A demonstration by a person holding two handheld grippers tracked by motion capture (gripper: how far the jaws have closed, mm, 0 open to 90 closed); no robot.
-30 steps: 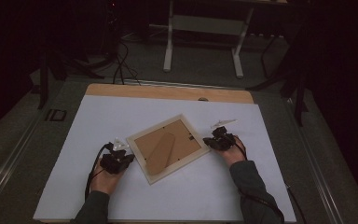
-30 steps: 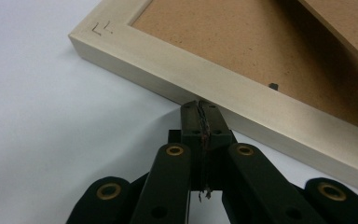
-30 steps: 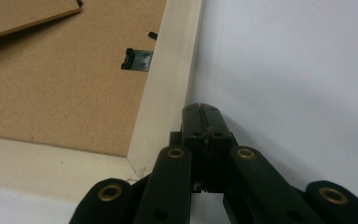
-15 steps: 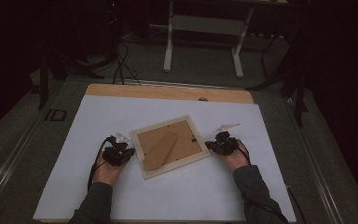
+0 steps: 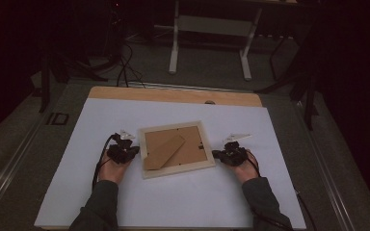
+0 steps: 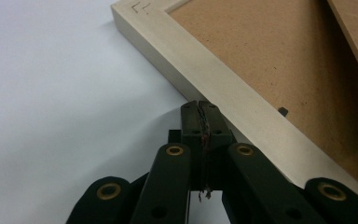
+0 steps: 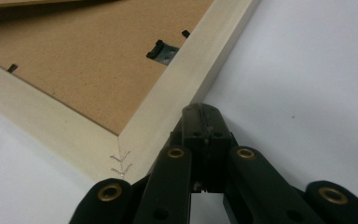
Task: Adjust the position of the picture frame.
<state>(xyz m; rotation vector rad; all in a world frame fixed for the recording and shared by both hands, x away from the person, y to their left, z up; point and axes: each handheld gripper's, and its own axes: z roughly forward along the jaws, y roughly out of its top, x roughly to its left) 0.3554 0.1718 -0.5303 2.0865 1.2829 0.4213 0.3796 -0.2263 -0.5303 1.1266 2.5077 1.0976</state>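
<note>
Picture frame [image 5: 176, 149] lies face down mid-bench on the white sheet [image 5: 101, 120], between the two grippers. Left gripper [image 6: 200, 108] and right gripper [image 7: 204, 113] both have fingers closed on nothing, tips butted against opposite outer edges. Judgement: squaring the frame by pushing, so keep tips low on the edge and press evenly or it pivots. Pale wood moulding, stapled mitre [image 7: 120, 163], fibreboard back [image 7: 74, 70], metal clip [image 7: 162, 50], fold-out stand [image 5: 164, 151]

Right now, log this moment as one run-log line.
scene: picture frame face down on white table | left tool: shut, tip against frame's edge | right tool: shut, tip against opposite edge
</note>
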